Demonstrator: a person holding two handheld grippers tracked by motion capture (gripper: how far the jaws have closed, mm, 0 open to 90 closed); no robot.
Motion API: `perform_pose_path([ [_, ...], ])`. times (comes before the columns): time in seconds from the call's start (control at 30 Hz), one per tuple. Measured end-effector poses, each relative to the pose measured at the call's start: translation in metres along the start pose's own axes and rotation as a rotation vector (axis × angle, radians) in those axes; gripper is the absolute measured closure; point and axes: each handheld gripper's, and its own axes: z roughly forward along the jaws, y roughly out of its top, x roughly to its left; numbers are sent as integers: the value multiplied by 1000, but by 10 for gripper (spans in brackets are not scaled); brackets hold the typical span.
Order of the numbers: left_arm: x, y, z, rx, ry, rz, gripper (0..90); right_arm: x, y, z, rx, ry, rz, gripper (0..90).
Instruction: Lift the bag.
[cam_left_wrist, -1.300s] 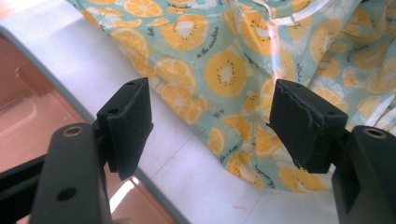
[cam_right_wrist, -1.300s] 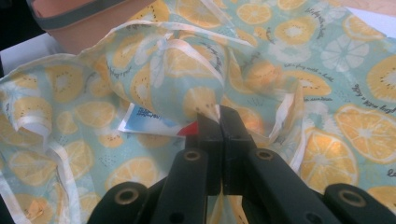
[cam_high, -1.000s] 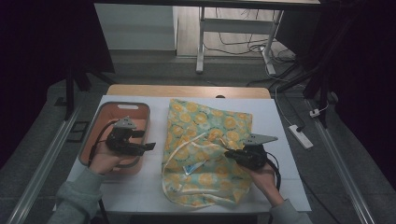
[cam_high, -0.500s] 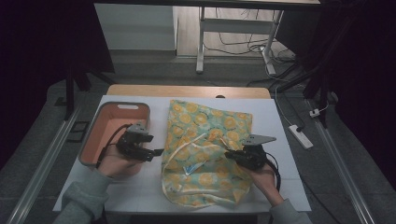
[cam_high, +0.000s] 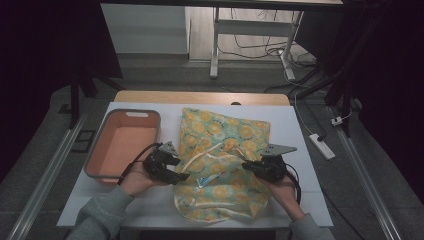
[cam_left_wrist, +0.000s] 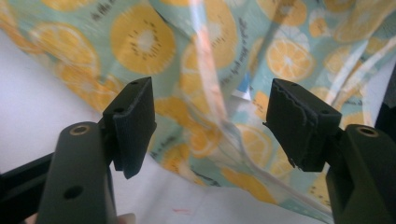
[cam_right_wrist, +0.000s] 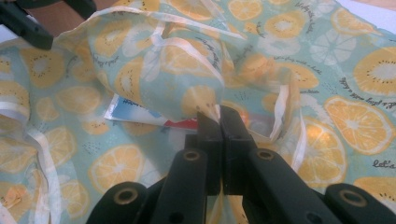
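A teal cloth bag (cam_high: 220, 135) printed with orange slices lies on the white table (cam_high: 300, 145). My right gripper (cam_high: 248, 166) is shut on a raised fold of the bag's cloth (cam_right_wrist: 196, 88), pinched between its jaws (cam_right_wrist: 219, 114). My left gripper (cam_high: 180, 176) is at the bag's left edge, its jaws open and just closing a little (cam_left_wrist: 210, 107). The bag's cloth and white trim (cam_left_wrist: 205, 70) lie in the gap, and the pads stay clear of them. A blue, white and red packet (cam_right_wrist: 140, 116) shows at the bag's mouth.
An empty orange tray (cam_high: 125, 145) stands on the table left of the bag, close behind my left hand. The table's wooden far edge (cam_high: 200, 97) runs behind the bag. A power strip (cam_high: 320, 145) lies on the floor to the right.
My left gripper has moved right, from over the tray to the bag's left edge. The right gripper has kept still with the fold in its grip.
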Motion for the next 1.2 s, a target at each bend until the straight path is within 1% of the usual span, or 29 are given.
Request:
perform_pose_path([
  [0.07,-4,-2,3,21,-8,4,370,0,0,-1,-1,-4,-2,882],
  [0.1,-5,-3,5,28,-8,-4,392,0,0,-1,-4,-4,-2,882],
  [0.2,-6,-5,14,69,-20,-17,546,-1,1,-3,-6,-7,-2,882],
  [0.23,-5,-5,16,77,-30,-16,633,-1,0,-3,-7,-8,1,882],
  [0.33,-4,-6,21,104,-47,-18,852,-2,0,-4,-8,-11,2,871],
  [0.37,-4,-6,22,112,-52,-15,868,-3,0,-5,-9,-11,3,850],
  [0.4,-5,-7,22,116,-54,-12,880,-3,0,-5,-13,-12,4,780],
  [0.43,-6,-7,21,115,-54,-6,883,-2,0,-7,-16,-17,11,670],
  [0.47,-6,-7,20,107,-51,-5,885,-2,1,-9,-16,-16,19,536],
  [0.5,-6,-7,18,97,-50,-4,885,-1,2,-12,-15,-14,31,448],
  [0.53,-6,-8,15,86,-52,-3,886,1,3,-17,-21,-11,38,383],
  [0.57,-5,-9,13,74,-52,-5,885,4,3,-24,-33,-24,36,337],
  [0.6,-5,-10,11,63,-51,-7,885,7,2,-31,-45,-29,34,307],
  [0.63,-4,-11,9,50,-49,-8,885,9,0,-37,-52,-20,39,292],
  [0.67,-2,-12,8,41,-48,-14,885,11,-3,-44,-53,-10,41,285],
  [0.7,-1,-12,6,37,-47,-13,885,13,-7,-50,-52,-14,40,283],
  [0.73,0,-13,5,34,-47,-17,885,15,-12,-55,-45,-28,29,283],
  [0.8,1,-14,4,27,-42,-22,885,18,-23,-61,-2,-57,19,280],
  [0.83,1,-14,4,25,-43,-22,885,18,-30,-63,11,-63,28,280],
  [0.9,2,-15,3,20,-44,-23,885,18,-42,-63,32,-59,58,279],
  [0.97,2,-15,3,16,-46,-26,885,19,-52,-62,70,-61,62,279],
  [1.03,3,-15,2,15,-46,-26,885,19,-59,-59,111,-77,57,299],
  [1.07,3,-16,2,12,-46,-29,885,18,-63,-57,131,-88,55,327],
  [1.1,4,-16,1,11,-46,-29,885,16,-66,-54,150,-88,55,386],
  [1.13,4,-16,1,9,-46,-29,885,15,-69,-51,168,-83,61,466],
  [1.2,4,-16,1,7,-46,-29,885,14,-72,-46,189,-113,58,604],
])
